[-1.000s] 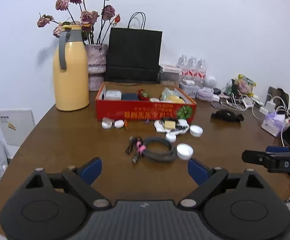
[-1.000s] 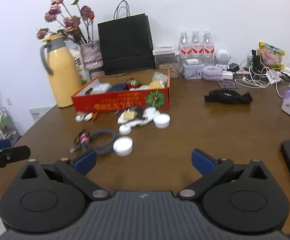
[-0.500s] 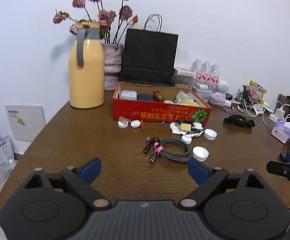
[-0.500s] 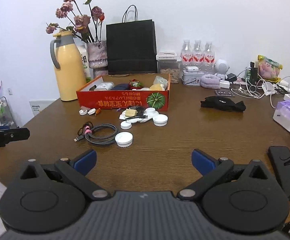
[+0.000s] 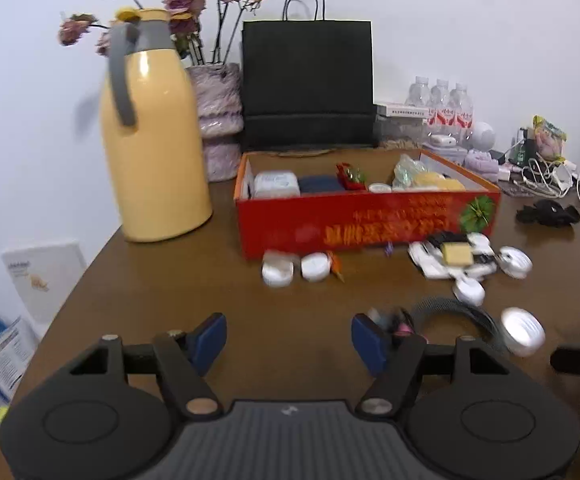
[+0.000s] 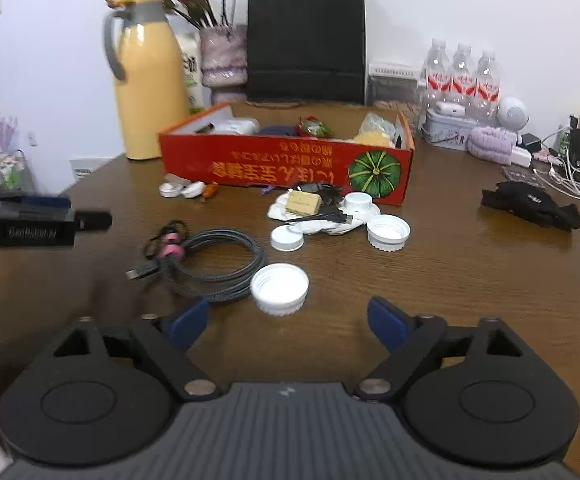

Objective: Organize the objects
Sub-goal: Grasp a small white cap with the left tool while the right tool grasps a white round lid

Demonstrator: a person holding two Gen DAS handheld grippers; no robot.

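A red cardboard box holding several small items stands mid-table. In front of it lie loose white lids, two small white cases, a white pile with a tan block and a coiled grey cable. My left gripper is open and empty, low over the table left of the cable. My right gripper is open and empty, just short of the nearest white lid. The left gripper also shows in the right wrist view.
A yellow thermos jug, a vase of dried roses and a black paper bag stand behind the box. Water bottles, chargers and cables and a black cloth item crowd the right side.
Both grippers have moved forward and lower towards the loose items. The box and lids now look much closer. The left gripper's jaws look narrower than before.
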